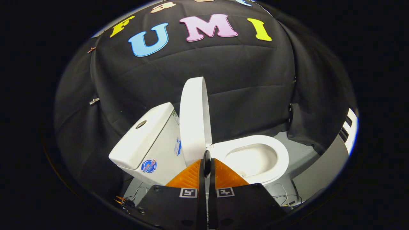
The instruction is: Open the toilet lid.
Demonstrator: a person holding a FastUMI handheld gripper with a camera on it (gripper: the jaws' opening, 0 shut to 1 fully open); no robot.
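Observation:
A white toilet stands ahead of me, turned sideways. Its lid [193,121] is raised upright and leans toward the tank [143,137], which is on the left. The seat [282,153] lies flat on the rim, and the bowl [252,159] is open to view on the right. My gripper [207,163] is shut, its fingers pressed together with nothing visible between them. The tips sit just below the lid's lower end, near the hinge, and I cannot tell whether they touch it.
The tank top carries a round flush button [141,124]. Thin cables [284,198] lie on the grey floor [302,153] around the toilet's base. A white panel [351,127] stands at the far right. Black cloth walls close in behind.

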